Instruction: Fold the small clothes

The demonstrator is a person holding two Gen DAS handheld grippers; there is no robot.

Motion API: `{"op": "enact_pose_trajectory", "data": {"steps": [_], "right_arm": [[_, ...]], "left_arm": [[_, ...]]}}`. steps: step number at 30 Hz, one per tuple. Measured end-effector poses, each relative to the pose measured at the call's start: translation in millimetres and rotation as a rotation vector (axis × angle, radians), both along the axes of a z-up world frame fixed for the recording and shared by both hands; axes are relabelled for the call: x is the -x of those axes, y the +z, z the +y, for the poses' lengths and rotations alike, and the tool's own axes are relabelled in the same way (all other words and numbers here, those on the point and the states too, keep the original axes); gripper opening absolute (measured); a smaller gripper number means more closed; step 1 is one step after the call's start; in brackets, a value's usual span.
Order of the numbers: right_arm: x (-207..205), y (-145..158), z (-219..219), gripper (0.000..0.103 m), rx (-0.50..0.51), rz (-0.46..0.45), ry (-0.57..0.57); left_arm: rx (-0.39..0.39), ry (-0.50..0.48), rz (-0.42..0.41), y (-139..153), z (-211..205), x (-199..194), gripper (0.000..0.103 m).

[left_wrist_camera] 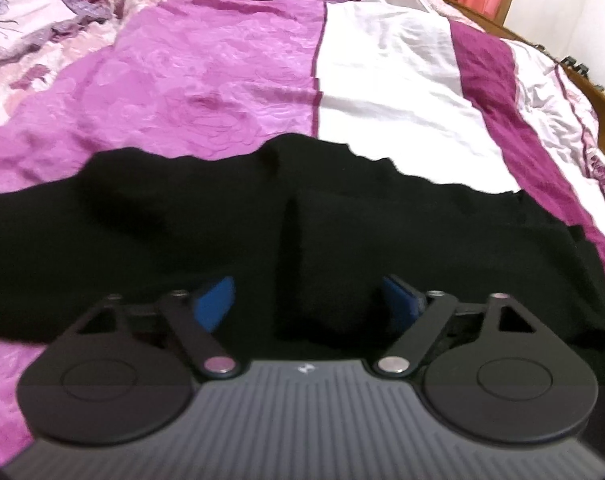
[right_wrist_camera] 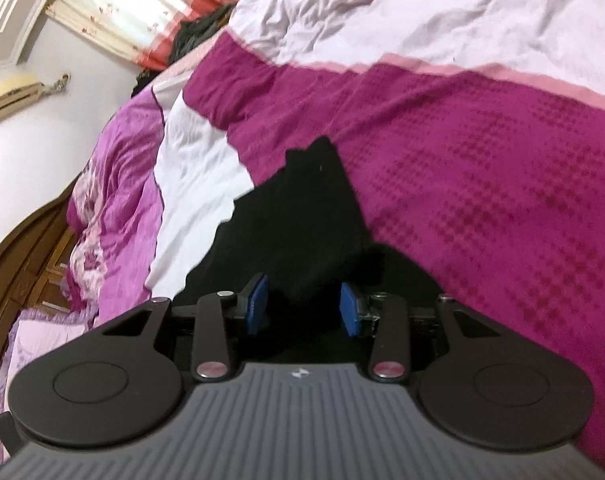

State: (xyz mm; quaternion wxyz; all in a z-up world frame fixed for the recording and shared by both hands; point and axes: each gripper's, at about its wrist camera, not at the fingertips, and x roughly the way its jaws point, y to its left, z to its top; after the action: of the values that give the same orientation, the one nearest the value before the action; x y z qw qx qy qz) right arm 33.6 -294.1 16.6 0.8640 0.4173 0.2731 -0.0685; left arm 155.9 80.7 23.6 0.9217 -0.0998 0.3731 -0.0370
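A black garment (left_wrist_camera: 222, 220) lies spread across the bed, rumpled, with a fold ridge down its middle. My left gripper (left_wrist_camera: 308, 304) is low over its near edge, blue pads wide apart, black cloth between them but not pinched. In the right wrist view a narrow part of the same black garment (right_wrist_camera: 302, 216) runs away from me over the magenta band. My right gripper (right_wrist_camera: 302, 308) stands open with a raised fold of that cloth between its blue pads (right_wrist_camera: 350, 316), and a gap shows on each side.
The bedspread (left_wrist_camera: 190, 92) is pink-purple satin with a white band (left_wrist_camera: 390, 92) and magenta stripes. A wooden bed frame (left_wrist_camera: 598, 108) edges the far right. Curtains (right_wrist_camera: 114, 12), a wall unit (right_wrist_camera: 10, 100) and dark wooden furniture (right_wrist_camera: 26, 248) lie beyond the bed.
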Motion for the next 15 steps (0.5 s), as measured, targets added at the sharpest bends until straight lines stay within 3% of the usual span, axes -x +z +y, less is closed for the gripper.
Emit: {"op": "enact_pose_trajectory", "data": {"steps": [1,3,5,7,10,13,15], "right_arm": [[-2.4,0.4,-0.6,0.046,0.009,-0.009,-0.011],[-3.2,3.0,0.7,0.04,0.061,-0.03,-0.047],[-2.5,4.5,0.3,0.016,0.089,-0.04,-0.059],[-0.3,6.5,0.3,0.012,0.142,-0.047,-0.077],[-1.8,1.7,2.5,0.012,0.185,-0.016,-0.059],[0.8,-4.1,2.2,0.014,0.167,0.032,-0.009],[2.1,-2.6,3.8,0.015,0.18,0.058,0.048]], "left_arm": [[0.024,-0.013,0.001,-0.4,-1.7,-2.1,0.036],[0.063,-0.023,0.003,1.6,-3.8,-4.2,0.011],[0.051,-0.026,-0.033,10.5,-6.2,0.7,0.01],[0.018,-0.023,-0.079,20.5,-8.4,8.7,0.01],[-0.033,0.012,-0.049,21.4,-8.3,9.6,0.01],[-0.107,0.043,0.002,7.5,-7.3,7.8,0.01],[-0.106,0.037,0.013,0.5,-3.4,9.5,0.01]]}}
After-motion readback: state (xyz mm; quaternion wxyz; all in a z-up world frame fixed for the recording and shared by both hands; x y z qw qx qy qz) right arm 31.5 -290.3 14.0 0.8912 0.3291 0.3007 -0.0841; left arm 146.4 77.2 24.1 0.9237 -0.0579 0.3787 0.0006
